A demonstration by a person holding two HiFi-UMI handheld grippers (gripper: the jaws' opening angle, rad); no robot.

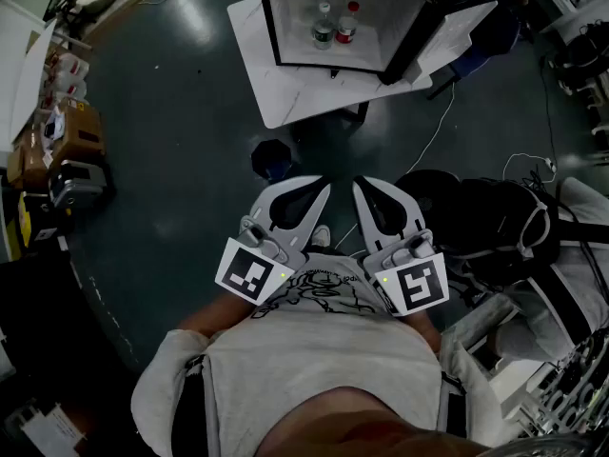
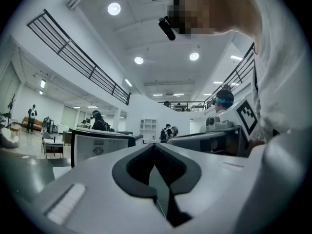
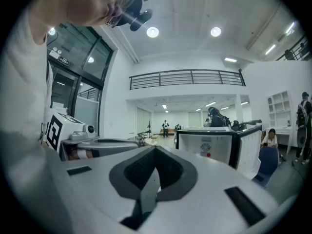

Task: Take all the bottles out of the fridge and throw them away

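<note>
Approaching is judged the step in hand: left claw [image 1: 322,190] and right claw [image 1: 362,187] are shut, empty; the fridge [image 1: 268,27] at top centre, bottles [image 1: 324,25] inside, must be reached.

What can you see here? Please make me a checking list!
Surface: white table on a dark floor, carrying the open fridge.
Job's things: green-labelled bottle and red-capped bottle upright inside the fridge.
Clutter: boxes at left, black bag at right.
Grippers: left gripper and right gripper shut, empty, near the person's body.
Cables: white cable across the floor by the table.
Surroundings: large hall with railings; people in the distance.
</note>
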